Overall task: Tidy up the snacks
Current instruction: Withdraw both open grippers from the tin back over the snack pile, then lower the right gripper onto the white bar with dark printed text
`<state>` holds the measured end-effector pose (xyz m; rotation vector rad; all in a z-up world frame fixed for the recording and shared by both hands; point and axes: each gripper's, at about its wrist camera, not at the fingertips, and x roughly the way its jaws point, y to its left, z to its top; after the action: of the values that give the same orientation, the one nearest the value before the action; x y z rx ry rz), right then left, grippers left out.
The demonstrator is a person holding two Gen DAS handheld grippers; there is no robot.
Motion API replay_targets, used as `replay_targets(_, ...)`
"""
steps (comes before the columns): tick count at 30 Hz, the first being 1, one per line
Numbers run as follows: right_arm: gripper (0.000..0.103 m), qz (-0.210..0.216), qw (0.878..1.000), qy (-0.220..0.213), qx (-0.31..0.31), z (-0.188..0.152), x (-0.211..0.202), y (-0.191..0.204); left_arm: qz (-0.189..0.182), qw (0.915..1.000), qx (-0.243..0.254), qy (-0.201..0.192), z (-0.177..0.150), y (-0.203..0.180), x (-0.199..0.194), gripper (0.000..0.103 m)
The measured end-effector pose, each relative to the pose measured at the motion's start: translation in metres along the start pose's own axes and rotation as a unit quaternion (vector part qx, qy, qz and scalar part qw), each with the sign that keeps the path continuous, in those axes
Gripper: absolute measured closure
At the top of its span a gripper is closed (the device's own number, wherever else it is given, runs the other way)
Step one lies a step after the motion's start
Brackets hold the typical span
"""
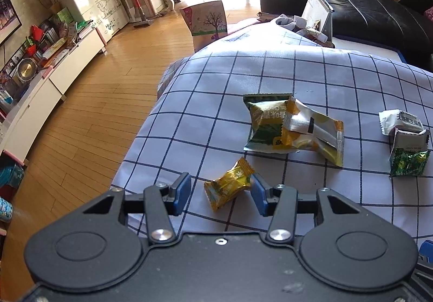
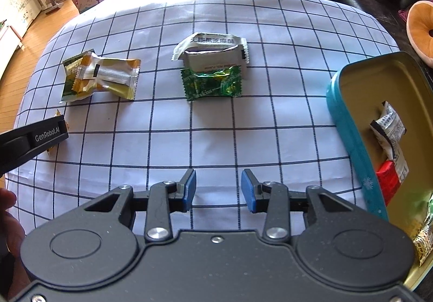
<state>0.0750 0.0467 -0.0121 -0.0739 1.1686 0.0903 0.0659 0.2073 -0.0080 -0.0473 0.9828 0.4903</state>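
Note:
A small yellow candy [image 1: 230,187] lies on the checked cloth [image 1: 216,80] between the jaws of my left gripper [image 1: 222,191]. Its right end is at the right pad, the left pad stands clear of it, so the gripper is open. Farther on lie a green pack [image 1: 263,123] under a yellow-silver pack [image 1: 314,134]. At the right sit a white pack [image 1: 400,119], a grey pack [image 1: 408,139] and a green foil candy [image 1: 408,165]. My right gripper [image 2: 218,188] hovers open over bare cloth, short of that green foil candy [image 2: 212,82]. A teal tin [image 2: 349,123] holding several snacks stands to its right.
The cloth's left edge drops to a wooden floor [image 1: 89,112]. A calendar stand [image 1: 319,12] and small items sit at the table's far end, with a black sofa [image 1: 379,17] behind. A hand [image 2: 8,210] shows at the left of the right wrist view.

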Motion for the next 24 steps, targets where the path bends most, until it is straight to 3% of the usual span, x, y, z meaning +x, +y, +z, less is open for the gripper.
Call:
replay_targets(15,0.055,-0.008,1.000,0.002,-0.015,0.001,0.005,0.016,-0.016,0.9996,-0.023,-0.010,0.002,0.016,-0.007,0.051)
replay_targets(24,0.055,-0.009,1.000,0.001,-0.013,0.003,0.006,0.016,-0.014,0.9979,-0.063,-0.007,0.004,0.035,-0.008,0.051)
